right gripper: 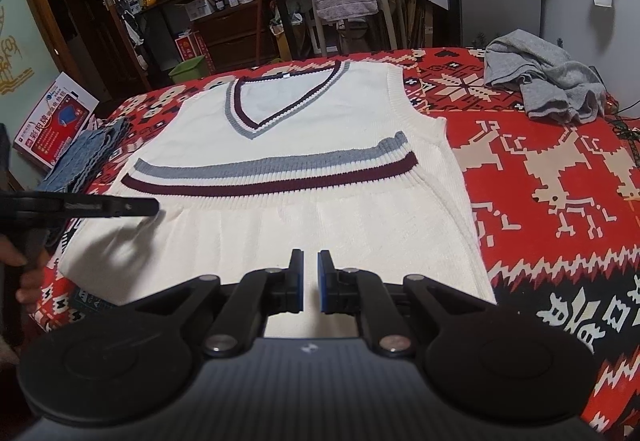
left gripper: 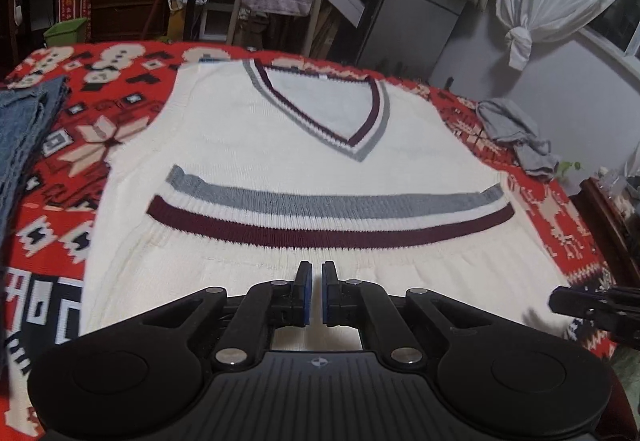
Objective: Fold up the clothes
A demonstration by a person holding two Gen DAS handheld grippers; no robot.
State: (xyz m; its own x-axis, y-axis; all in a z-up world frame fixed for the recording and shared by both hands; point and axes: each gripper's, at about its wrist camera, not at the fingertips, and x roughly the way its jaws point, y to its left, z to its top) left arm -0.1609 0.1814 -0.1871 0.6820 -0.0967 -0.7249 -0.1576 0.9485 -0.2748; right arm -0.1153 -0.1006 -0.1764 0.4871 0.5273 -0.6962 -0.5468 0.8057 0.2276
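A: Vest (left gripper: 280, 145) lay flat, front up, on the red patterned blanket (left gripper: 80, 129), its hem folded up so the grey and maroon stripes ran across the middle. What did the left camera give that the right did not?

B: The folded jeans (left gripper: 24, 137) filled its left edge, large but cut off by the frame. In the right view they were only a small blue stack (right gripper: 88, 157) beside the vest. The right camera alone caught a hand (right gripper: 28, 273) gripping the left tool's handle, and the printed box (right gripper: 52, 121) standing past the jeans.

A: And the jaws?

B: The left gripper (left gripper: 315, 293) hovered over the vest's near edge, blue pads a narrow gap apart, holding nothing. The right gripper (right gripper: 310, 281) stood the same, slightly parted and empty, above the lower cloth.

A: Anything hard to make out?

B: The right tool's tip, at the left view's right edge, was blurred. The crumpled grey garment (right gripper: 548, 85) sat well apart from the vest; its type I could not tell. The near hem hid behind both tools.
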